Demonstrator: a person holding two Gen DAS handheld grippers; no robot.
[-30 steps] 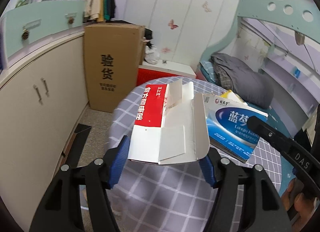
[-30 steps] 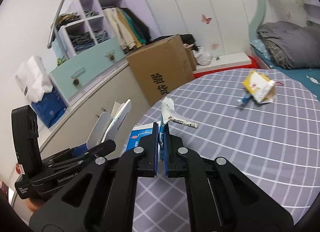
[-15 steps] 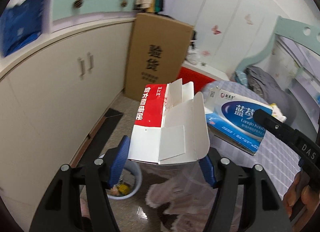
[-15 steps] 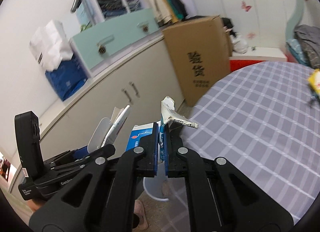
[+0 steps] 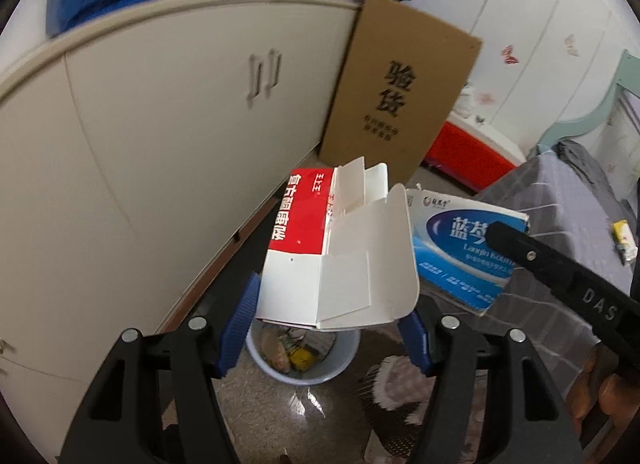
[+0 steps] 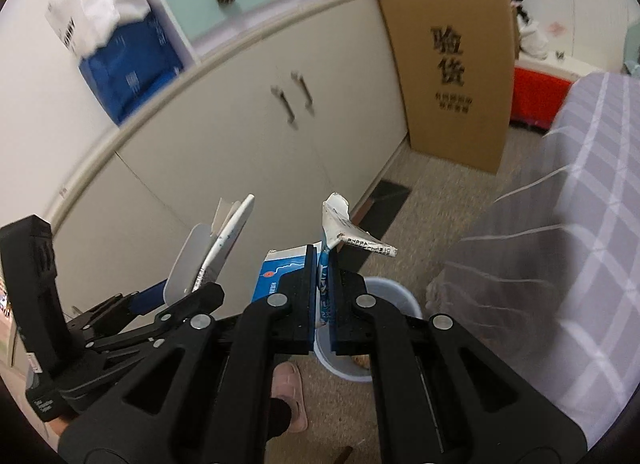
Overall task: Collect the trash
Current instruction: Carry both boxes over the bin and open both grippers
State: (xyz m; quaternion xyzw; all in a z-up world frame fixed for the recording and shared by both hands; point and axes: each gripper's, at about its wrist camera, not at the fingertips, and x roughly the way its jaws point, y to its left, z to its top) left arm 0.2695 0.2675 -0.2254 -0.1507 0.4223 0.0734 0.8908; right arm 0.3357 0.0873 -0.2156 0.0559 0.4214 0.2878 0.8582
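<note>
**Two boxes held over the bin**

The red-and-white carton (image 5: 320, 248) sat clamped in the left gripper (image 5: 332, 320), above the pale blue bin (image 5: 304, 360). The right gripper (image 6: 322, 284) pinched the flattened blue box (image 6: 326, 264) near the checked table (image 6: 580, 264).

beige cabinets (image 6: 248, 136), cardboard box (image 5: 396, 100), checked tablecloth (image 6: 568, 224)

the bin (image 5: 304, 360) stood on the floor below the held carton (image 5: 340, 256), between the cupboard (image 5: 160, 144) and the table (image 6: 560, 264).
</note>
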